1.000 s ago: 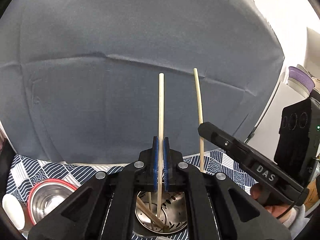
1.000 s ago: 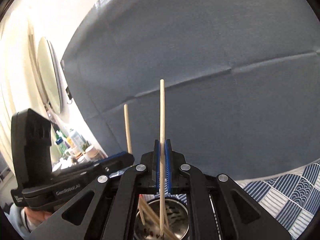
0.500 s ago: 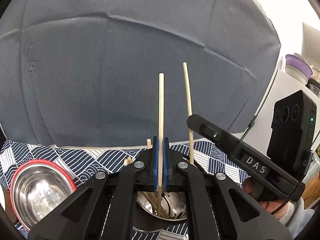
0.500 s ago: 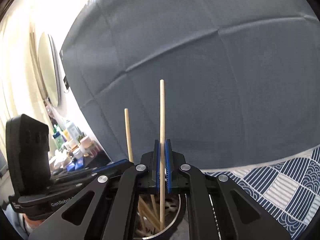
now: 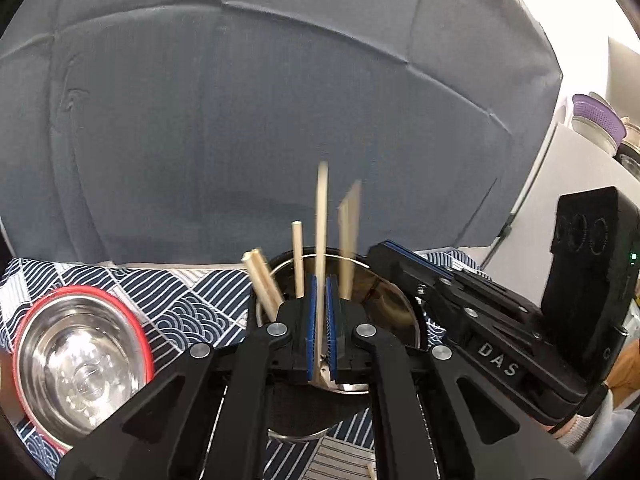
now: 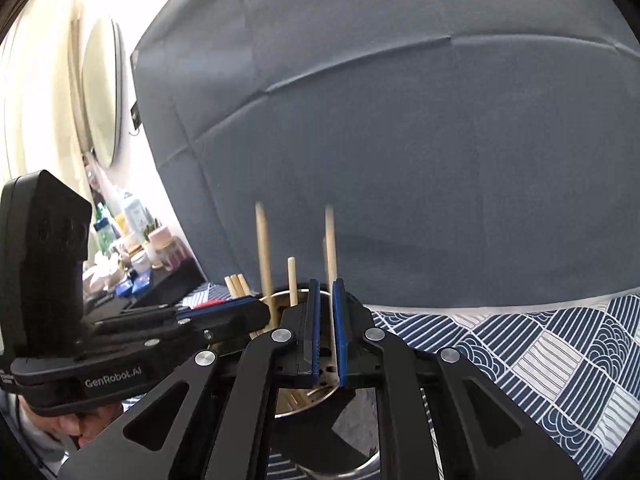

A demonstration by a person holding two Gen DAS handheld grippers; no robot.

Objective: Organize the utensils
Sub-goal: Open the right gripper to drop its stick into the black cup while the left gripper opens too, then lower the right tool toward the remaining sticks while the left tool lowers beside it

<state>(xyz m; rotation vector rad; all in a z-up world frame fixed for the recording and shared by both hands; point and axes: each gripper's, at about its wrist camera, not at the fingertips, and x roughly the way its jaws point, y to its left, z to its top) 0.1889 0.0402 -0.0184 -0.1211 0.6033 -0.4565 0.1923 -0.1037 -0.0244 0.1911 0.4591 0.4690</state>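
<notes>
Between the opening right gripper (image 6: 325, 292) pads, a chopstick (image 6: 330, 236) stands.

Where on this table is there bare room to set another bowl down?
Bare blue-and-white patterned cloth lies right of the perforated steel utensil holder, up to the grey backdrop. A narrower strip runs between the red-rimmed steel bowl and the holder. Crowded: the holder itself, bristling with wooden chopsticks.
</notes>
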